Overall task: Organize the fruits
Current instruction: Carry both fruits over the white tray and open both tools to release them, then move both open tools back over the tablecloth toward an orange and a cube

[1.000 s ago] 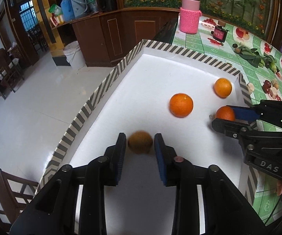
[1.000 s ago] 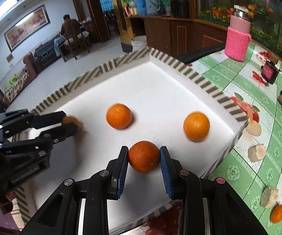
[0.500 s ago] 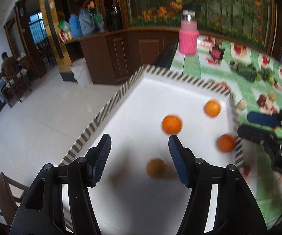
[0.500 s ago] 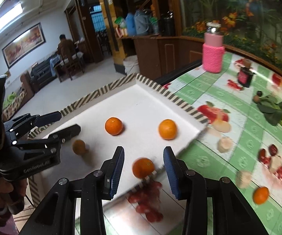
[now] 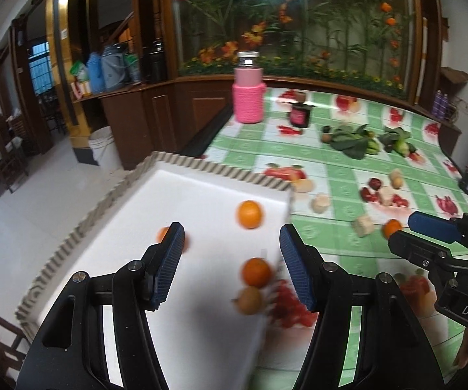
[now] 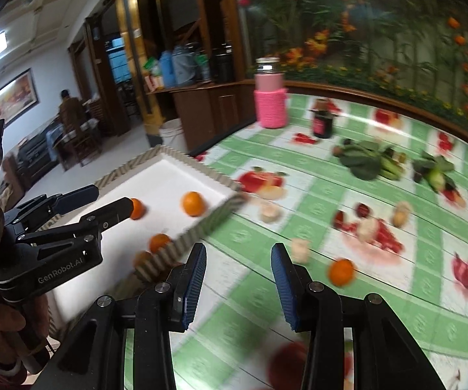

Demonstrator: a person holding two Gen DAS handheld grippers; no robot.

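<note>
Four in tray (image 5: 201,201): three oranges, one brown fruit (image 5: 249,299).
Claws: left (image 5: 229,265), right (image 6: 238,281), both spread, empty.
Next: centre right claw on loose orange (image 6: 341,271), squeeze gently.

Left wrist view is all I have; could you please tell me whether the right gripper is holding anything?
Observer: No. The right wrist view shows the right gripper open, with only tablecloth between its fingers.
Operator: Where is the orange near its tip?
Observer: The loose orange lies on the tablecloth to the right of the right finger, untouched.
Operator: What does that camera see of the tray?
Observer: The tray shows a striped side wall, which partly hides the brown fruit.
</note>
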